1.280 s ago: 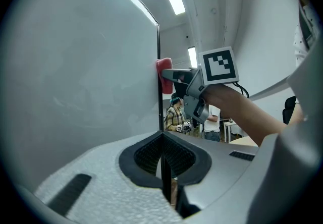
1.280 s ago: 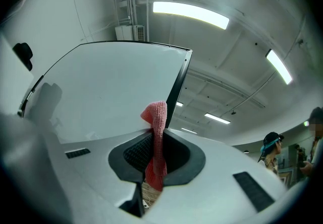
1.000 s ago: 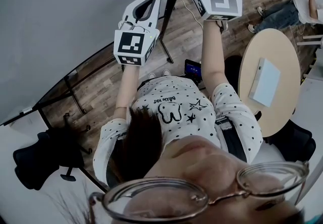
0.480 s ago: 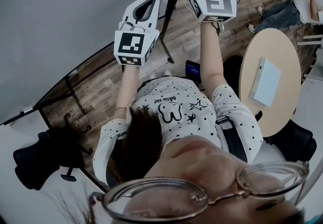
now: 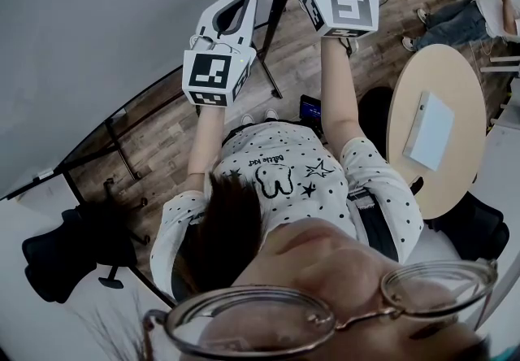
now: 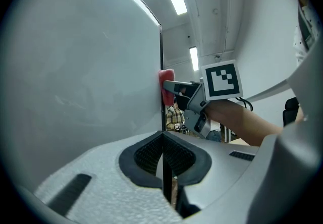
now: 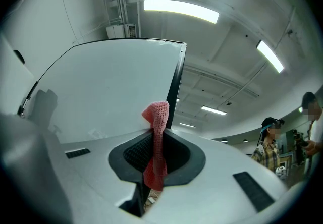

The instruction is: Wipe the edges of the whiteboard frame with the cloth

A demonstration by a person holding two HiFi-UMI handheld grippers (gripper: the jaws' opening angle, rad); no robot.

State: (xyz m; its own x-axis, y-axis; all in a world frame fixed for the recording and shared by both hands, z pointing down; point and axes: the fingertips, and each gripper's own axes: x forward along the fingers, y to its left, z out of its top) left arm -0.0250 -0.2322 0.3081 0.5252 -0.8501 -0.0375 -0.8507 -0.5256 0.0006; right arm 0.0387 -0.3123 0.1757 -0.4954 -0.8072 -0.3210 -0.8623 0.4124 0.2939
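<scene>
- Clamped together, the jaws of the right gripper (image 7: pixel 159 142) hold a pink cloth (image 7: pixel 157 117). Its free top end stands up past the pads and presses against the black frame (image 7: pixel 175 87) of the whiteboard (image 7: pixel 101 92).
- Narrow as well, the jaws of the left gripper (image 6: pixel 162 142) close on the same frame lower down. The thin black edge runs straight between the pads, so this gripper seems to steady the board rather than wipe it.
- Seen from the left gripper view, the cloth sits against the side edge of the frame, some way above the left gripper and apart from it.
- Over the last second, the right gripper's marker cube (image 5: pixel 345 3) drifts slightly toward the left of the head view, closer in on the frame. The left gripper's marker cube (image 5: pixel 215 73) stays where it was.
- That small shift reads as a slow, short wiping stroke, with the cloth kept in contact and one hand bracing. The wipe looks under way, not finished.
- In the right gripper view, the frame runs on upward from the cloth to the top corner and then along the top of the board. Those stretches likely still need a pass. The next move probably calls for sliding the cloth on along the edge without losing pressure.
- A round table (image 5: pixel 455 83) stands off to the person's right, well clear of both grippers.
</scene>
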